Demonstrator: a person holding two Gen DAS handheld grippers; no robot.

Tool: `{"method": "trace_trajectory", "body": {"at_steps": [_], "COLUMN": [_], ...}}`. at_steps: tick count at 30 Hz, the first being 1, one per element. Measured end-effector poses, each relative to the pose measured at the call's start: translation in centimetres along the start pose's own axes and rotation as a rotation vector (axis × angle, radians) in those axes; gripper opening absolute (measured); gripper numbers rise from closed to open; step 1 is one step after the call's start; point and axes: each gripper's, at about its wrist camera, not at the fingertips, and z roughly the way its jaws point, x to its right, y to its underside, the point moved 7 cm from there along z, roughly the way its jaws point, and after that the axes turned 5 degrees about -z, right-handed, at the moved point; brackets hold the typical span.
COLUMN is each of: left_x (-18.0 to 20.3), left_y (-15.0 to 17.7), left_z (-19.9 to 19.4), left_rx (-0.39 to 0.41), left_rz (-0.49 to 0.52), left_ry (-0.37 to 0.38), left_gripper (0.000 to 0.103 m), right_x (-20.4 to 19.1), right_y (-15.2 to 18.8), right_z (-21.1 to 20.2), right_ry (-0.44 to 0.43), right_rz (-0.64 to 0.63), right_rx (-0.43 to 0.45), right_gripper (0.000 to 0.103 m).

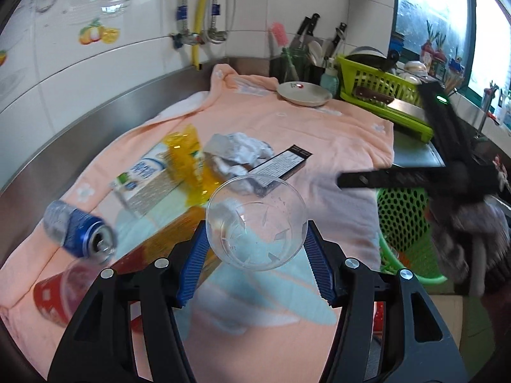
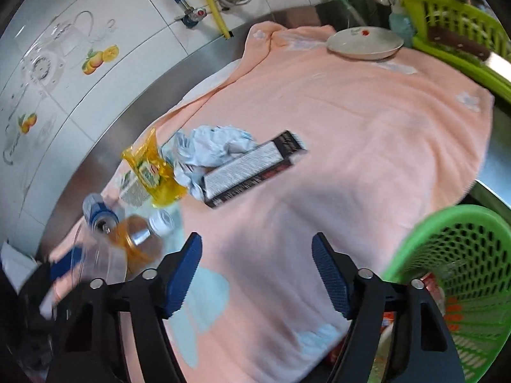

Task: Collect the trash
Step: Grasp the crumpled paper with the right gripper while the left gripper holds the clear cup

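My left gripper [image 1: 255, 228] is shut on a clear plastic cup [image 1: 257, 221], tilted with its mouth away from me, above the pink towel [image 1: 319, 134]. On the towel lie a blue can [image 1: 80, 236], a milk carton [image 1: 143, 178], a yellow wrapper [image 1: 188, 162], crumpled paper [image 1: 242, 153] and a black box [image 1: 281, 166]. My right gripper [image 2: 257, 242] hangs open over bare towel with nothing between its fingers. Ahead of it are the black box [image 2: 252, 169], the paper [image 2: 217, 146] and the wrapper [image 2: 153, 169]. A green mesh basket [image 2: 463, 271] stands to its right.
A cream plate [image 1: 303, 94] sits at the towel's far edge beside a lime dish rack [image 1: 383, 92] and a knife holder. A red cup [image 1: 60, 293] lies near left. The steel counter rim and tiled wall close the left and back.
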Motion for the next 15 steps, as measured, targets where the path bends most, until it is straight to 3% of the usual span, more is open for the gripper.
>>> {"method": "trace_trajectory", "body": {"at_steps": [3,8,12,15], "left_x": [-1.4,-3.3,-4.3,-4.8], "left_y": [0.4,1.2,1.6,1.7], "left_z": [-1.0,-1.6,-1.4,-1.2], "left_rx": [0.010,0.009,0.000,-0.004], "left_rz": [-0.011,-0.036,-0.054,-0.068], "left_ry": [0.003,0.002,0.004,0.007], "left_gripper": [0.059,0.059,0.059,0.059], "right_x": [-2.1,-5.0,-6.7,-7.9], "right_y": [-1.6,-3.7,-5.7,-7.1], "right_z": [1.4,3.8,5.5,6.9], "right_ry": [-0.013,0.047,0.021,-0.006], "right_rz": [-0.056,-0.248,-0.352,-0.415], "right_rx": [-0.007,-0.022,-0.023,-0.028], "right_gripper": [0.062,0.062,0.063,0.071]}}
